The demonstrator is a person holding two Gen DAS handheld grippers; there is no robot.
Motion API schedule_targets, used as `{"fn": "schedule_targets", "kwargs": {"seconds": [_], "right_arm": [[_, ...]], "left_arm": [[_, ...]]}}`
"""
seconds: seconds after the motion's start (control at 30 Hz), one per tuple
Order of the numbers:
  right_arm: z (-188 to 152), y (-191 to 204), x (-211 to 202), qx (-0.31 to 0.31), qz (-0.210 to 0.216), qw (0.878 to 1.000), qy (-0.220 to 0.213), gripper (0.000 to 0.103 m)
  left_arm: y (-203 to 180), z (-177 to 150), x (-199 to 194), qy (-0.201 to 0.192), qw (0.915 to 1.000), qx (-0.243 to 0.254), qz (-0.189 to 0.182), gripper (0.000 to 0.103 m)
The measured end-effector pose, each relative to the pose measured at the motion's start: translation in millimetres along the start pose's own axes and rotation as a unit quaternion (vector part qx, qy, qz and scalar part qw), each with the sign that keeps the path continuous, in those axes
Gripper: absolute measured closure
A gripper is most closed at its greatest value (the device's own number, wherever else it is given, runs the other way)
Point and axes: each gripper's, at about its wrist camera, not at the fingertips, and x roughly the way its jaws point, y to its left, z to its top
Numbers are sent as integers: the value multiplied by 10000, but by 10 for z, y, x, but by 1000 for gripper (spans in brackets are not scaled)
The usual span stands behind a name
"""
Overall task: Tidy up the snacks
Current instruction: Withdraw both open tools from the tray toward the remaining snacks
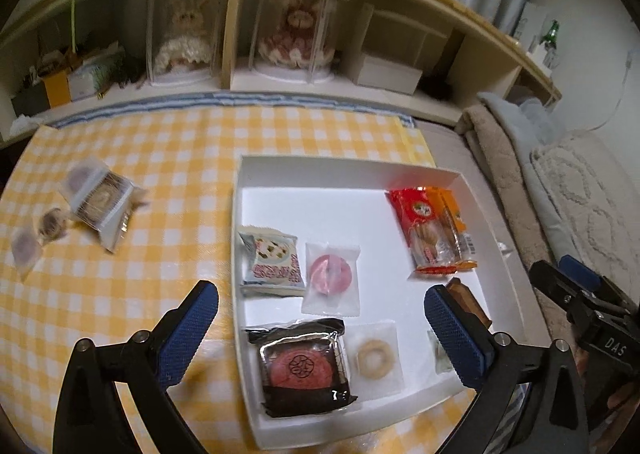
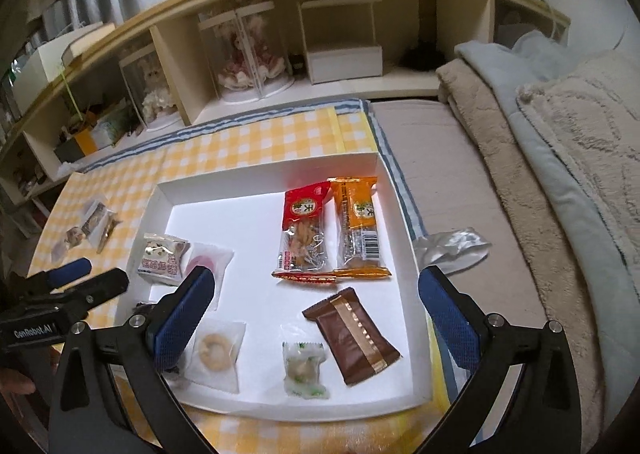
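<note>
The small heap of clear-wrapped sweets (image 1: 94,210) out on the yellow-checked cloth (image 1: 160,158) is smeared; I cannot count them or read a label. In the left wrist view the blue-padded finger (image 1: 456,338) covers most of the brown foil bar (image 1: 468,300) and the pale green-flecked candy (image 1: 436,350). The dolls (image 1: 184,34) behind clear cases are soft.
</note>
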Motion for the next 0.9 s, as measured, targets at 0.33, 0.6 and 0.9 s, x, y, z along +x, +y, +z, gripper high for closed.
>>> {"fn": "schedule_targets", "kwargs": {"seconds": [0.33,0.6,0.9], "right_arm": [[41,139,-408,-75,-24,9996,-262,0],[122,404,-669,-89,83,9985,-532,0],[255,950,-674,-145,359,9970,-673,0]], "left_arm": [[130,41,-645,-361,9992,147,-42,0],[427,69,-1179,-637,9978,171,-17,0],[1082,81,-1670,-915,9955,-16,234,0]]}}
